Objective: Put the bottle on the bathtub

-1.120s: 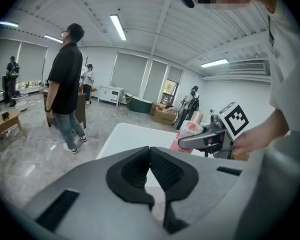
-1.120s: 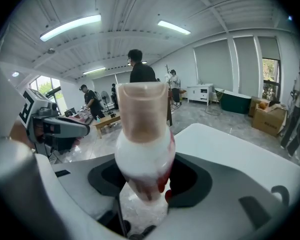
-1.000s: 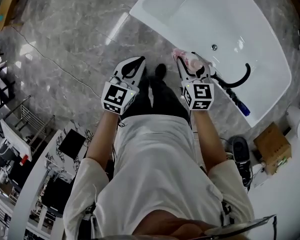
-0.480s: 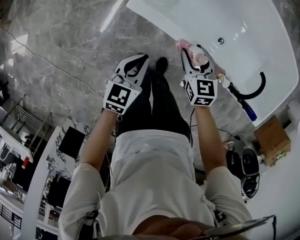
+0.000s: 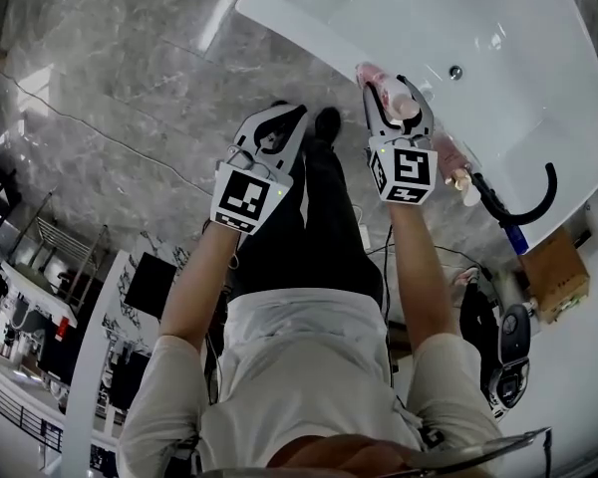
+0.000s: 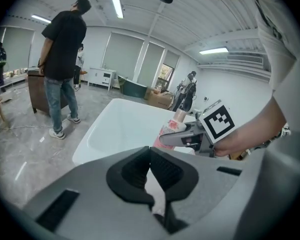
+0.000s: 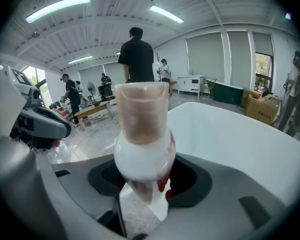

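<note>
The right gripper (image 5: 392, 83) holds its jaws wide apart and squeezes the pink and white bottle (image 7: 142, 134), top middle of the head view. It seems to hang just over the near edge of the white bathtub (image 5: 498, 28). The left gripper (image 5: 279, 127) beside it has its jaws pressed together, holding nothing

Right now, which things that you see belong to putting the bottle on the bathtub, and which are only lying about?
For the job: bottle, clamped in the right gripper; bathtub.
Only lying about: cardboard box; black curved hose; standing person; left gripper, shut, empty.
</note>
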A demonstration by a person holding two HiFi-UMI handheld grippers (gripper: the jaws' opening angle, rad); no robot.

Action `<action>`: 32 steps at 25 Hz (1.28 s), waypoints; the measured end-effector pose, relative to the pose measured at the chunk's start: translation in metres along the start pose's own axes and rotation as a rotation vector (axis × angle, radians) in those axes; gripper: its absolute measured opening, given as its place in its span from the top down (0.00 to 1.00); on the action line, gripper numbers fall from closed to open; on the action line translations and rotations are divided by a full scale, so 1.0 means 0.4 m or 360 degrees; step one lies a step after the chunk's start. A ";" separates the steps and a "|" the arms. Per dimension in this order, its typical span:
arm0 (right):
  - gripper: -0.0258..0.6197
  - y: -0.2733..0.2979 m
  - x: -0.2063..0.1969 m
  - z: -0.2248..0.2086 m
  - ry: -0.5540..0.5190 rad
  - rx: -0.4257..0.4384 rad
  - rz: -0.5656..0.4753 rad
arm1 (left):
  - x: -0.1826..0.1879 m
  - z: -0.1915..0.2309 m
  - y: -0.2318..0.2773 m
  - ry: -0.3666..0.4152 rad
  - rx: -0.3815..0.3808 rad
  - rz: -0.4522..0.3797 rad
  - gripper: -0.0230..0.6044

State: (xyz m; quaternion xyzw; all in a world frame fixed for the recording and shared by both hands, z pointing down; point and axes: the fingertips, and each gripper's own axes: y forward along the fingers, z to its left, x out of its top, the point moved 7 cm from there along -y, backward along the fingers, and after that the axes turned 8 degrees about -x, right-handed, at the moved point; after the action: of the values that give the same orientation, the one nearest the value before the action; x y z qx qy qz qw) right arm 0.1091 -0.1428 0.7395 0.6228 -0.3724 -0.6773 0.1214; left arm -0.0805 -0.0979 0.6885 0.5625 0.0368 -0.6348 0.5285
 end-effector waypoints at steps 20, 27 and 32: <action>0.57 0.053 -0.063 0.040 -0.0187 -0.0026 -0.0025 | -0.062 0.036 0.046 -0.0086 -0.0021 0.0065 0.95; 0.51 0.034 -0.039 0.046 -0.0208 0.0006 -0.0015 | -0.042 0.031 -0.004 -0.0051 -0.0001 0.0075 0.95; 0.51 -0.036 -0.005 0.049 -0.0198 -0.0034 -0.0043 | -0.004 0.002 -0.058 -0.0013 0.0021 0.0049 0.95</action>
State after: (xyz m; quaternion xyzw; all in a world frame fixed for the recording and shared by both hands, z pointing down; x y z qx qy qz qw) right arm 0.0954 -0.1245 0.7304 0.5831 -0.3634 -0.7203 0.0955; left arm -0.0980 -0.0872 0.6771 0.5639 0.0218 -0.6291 0.5345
